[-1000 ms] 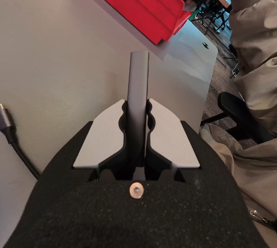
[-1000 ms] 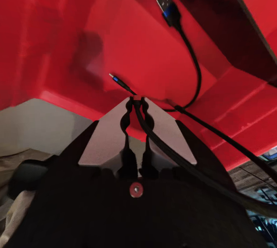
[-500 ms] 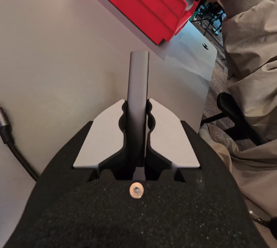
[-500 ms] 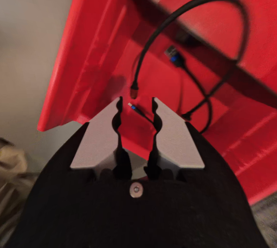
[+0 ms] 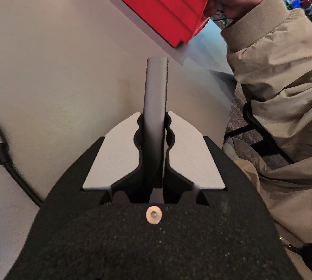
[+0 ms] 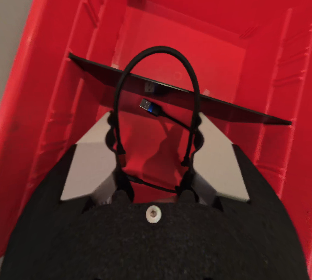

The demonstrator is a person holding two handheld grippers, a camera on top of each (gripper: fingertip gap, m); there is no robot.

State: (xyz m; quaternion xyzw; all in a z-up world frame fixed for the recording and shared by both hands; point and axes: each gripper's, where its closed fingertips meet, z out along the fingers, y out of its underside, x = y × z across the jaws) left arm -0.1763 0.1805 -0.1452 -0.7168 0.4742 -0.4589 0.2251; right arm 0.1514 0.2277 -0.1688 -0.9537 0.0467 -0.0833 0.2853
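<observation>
Your left gripper point(image 5: 154, 114) squeezes a grey bar point(image 5: 156, 99) over the pale table point(image 5: 67, 52) beside the red bin point(image 5: 160, 1), while your right gripper point(image 6: 154, 116), spread wide, faces blurry black cables point(image 6: 157, 48) in the bin.
</observation>
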